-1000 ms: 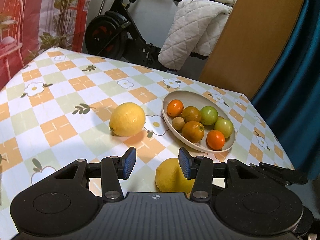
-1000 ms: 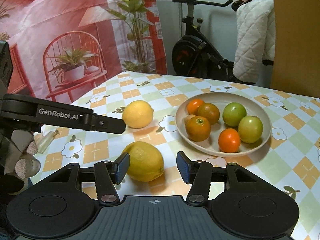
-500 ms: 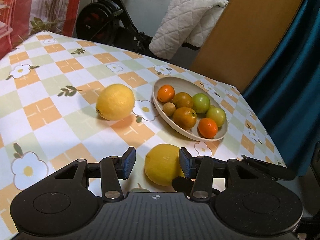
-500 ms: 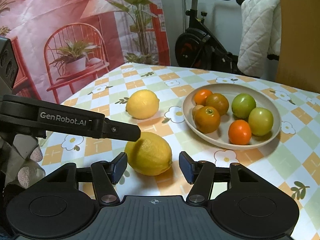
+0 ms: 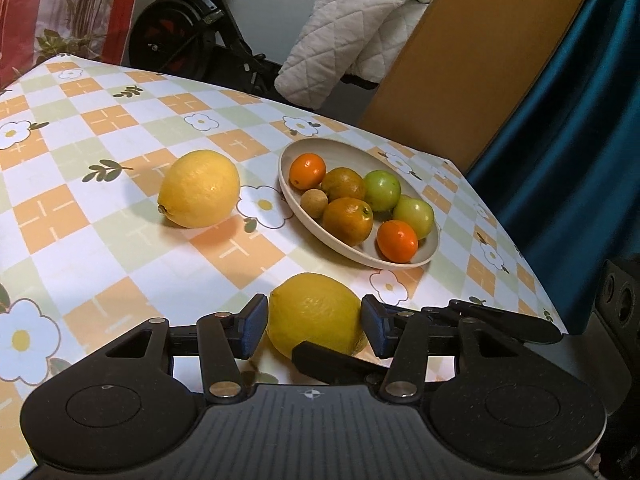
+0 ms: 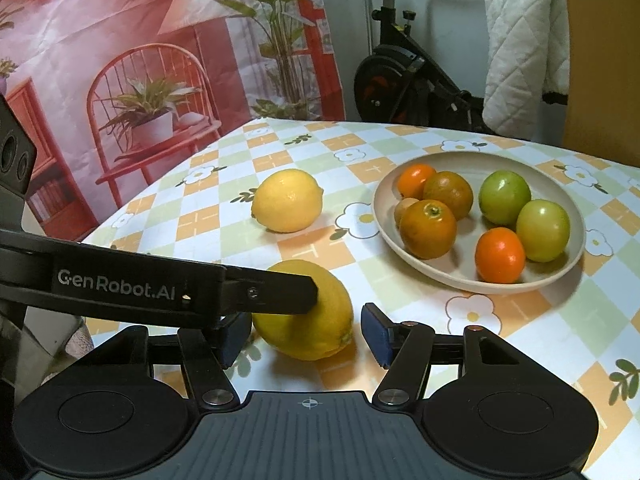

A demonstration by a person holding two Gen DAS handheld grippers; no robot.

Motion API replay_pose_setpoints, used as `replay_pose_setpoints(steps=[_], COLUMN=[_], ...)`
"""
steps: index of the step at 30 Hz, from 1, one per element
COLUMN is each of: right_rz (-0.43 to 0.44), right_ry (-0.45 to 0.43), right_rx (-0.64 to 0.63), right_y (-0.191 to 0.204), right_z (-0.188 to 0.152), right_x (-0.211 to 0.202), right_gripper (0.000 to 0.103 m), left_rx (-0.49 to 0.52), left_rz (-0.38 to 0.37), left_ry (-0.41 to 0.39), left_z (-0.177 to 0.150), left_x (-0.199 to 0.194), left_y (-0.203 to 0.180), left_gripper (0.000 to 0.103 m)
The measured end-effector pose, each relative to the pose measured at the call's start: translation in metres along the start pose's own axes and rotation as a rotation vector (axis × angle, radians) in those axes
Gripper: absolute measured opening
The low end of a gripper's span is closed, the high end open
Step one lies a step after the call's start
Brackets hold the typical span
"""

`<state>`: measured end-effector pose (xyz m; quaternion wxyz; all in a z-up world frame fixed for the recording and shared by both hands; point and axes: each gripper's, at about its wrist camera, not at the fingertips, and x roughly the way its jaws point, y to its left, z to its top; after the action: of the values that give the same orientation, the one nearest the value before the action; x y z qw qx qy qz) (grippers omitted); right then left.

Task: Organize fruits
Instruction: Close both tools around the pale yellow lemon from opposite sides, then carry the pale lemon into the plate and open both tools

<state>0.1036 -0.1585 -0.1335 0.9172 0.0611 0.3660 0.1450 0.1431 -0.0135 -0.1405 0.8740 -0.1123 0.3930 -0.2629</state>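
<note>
Near lemon (image 5: 316, 314) lying on the checked bench (image 5: 100, 216), squarely between the fingers of both grippers at once. Left gripper (image 5: 314, 326) spread and opening, blue pads (image 5: 254, 322) just beside the fruit's flanks, apparently not pressing. Right gripper (image 6: 306, 334) likewise released and opening around the same lemon (image 6: 308, 312), visible right pad (image 6: 374, 330) standing clear of the peel. Long axis of that lemon running roughly across both openings, nipple end toward the right. Neither hand clearly nearer; both equally placed to close. Second lemon (image 5: 199, 188) farther off, apart from the beige plate (image 5: 344, 152) already holding small oranges and green fruits. Left finger of the right gripper hidden behind the other gripper's black arm; underside contact of the pads impossible to make out.
</note>
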Motion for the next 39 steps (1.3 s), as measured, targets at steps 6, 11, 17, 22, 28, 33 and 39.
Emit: replay_pose_setpoints(steps=[6,11,17,22,28,33,39], right_rz=[0.003,0.006,0.009,0.004,-0.02,-0.046,-0.074], right_ry=[0.0,-0.007,-0.018,-0.047,-0.094,-0.13,-0.151], right_rx=[0.0,0.003,0.013,0.015,0.017,0.018,0.023], right_y=[0.0,0.0,-0.002,-0.005,-0.017,-0.033,-0.059], right_z=[-0.001,-0.002,-0.002,0.002,0.014,0.027,0.041], right_x=[0.001,-0.001,-0.005,-0.013,-0.026,-0.033,-0.033], right_gripper=[0.055,0.053,0.052,0.052,0.052,0.052,0.052], left_rx=[-0.007,0.021,0.024,0.035,0.08,0.125,0.13], left_rz=[-0.008,-0.002,-0.004,-0.016,-0.045,-0.061,-0.079], left_ry=[-0.003,0.004,-0.003,-0.019,-0.054,-0.069,-0.046], left_z=[-0.001,-0.002,-0.001,0.005,0.025,0.045,0.065], left_x=[0.003,0.004,0.001,-0.001,0.0,0.008,0.033], left_y=[0.001,-0.004,-0.006,-0.014,-0.032,-0.051,-0.067], left_gripper=[0.058,0.057,0.057,0.057,0.056,0.056,0.056])
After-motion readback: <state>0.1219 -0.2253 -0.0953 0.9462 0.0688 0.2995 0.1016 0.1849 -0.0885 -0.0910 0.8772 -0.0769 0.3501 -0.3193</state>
